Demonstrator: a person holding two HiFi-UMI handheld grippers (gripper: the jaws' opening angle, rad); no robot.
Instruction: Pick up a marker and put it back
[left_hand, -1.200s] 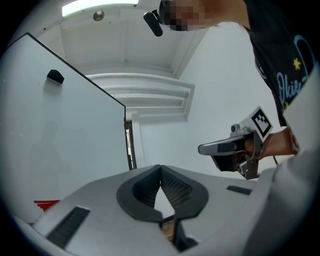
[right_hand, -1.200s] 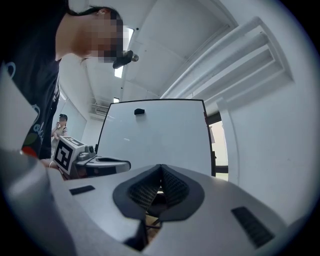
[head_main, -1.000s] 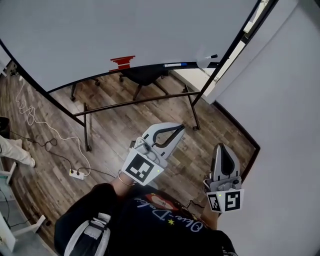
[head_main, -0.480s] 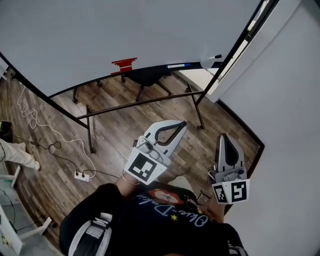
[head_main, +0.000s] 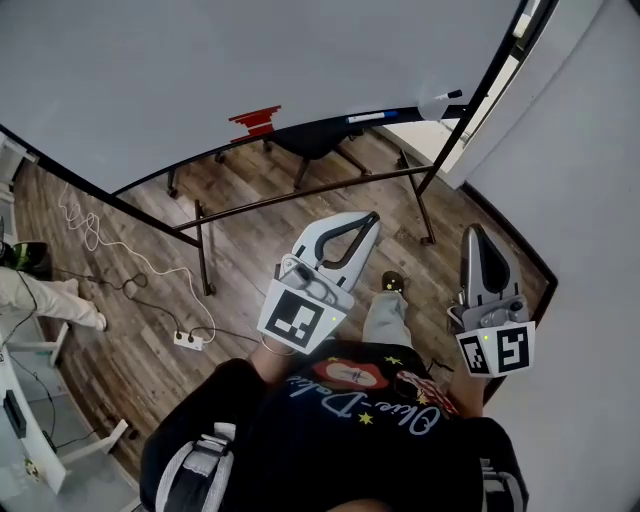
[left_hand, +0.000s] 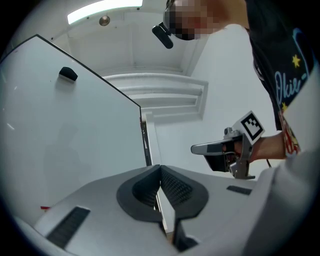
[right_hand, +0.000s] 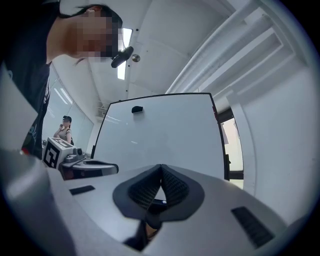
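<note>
- The marker (head_main: 368, 117) lies on the ledge (head_main: 300, 131) along the bottom edge of the whiteboard (head_main: 250, 60). It is close to the right end of the ledge, and it is white with a blue part.
- A red thing (head_main: 255, 122) sits on the same ledge, nearer the middle. A white thing with a dark tip (head_main: 440, 102) sits at the far right end, past the marker.
- The left gripper (head_main: 373, 217) is held out over the wooden floor (head_main: 250, 260), well apart from the ledge. Its two jaws are pressed together, with nothing between them.
- The right gripper (head_main: 477, 232) is also held out, well apart from the ledge. Its jaws are pressed together too, and it holds nothing.
- I think the job has not really started, because the marker lies on the ledge and no claw touches it.
- What is left is everything: get close to the ledge, spread one claw, pinch the marker, lift it, and lay it back.
- The right gripper is on the marker's side, so it may be the one to do it.
</note>
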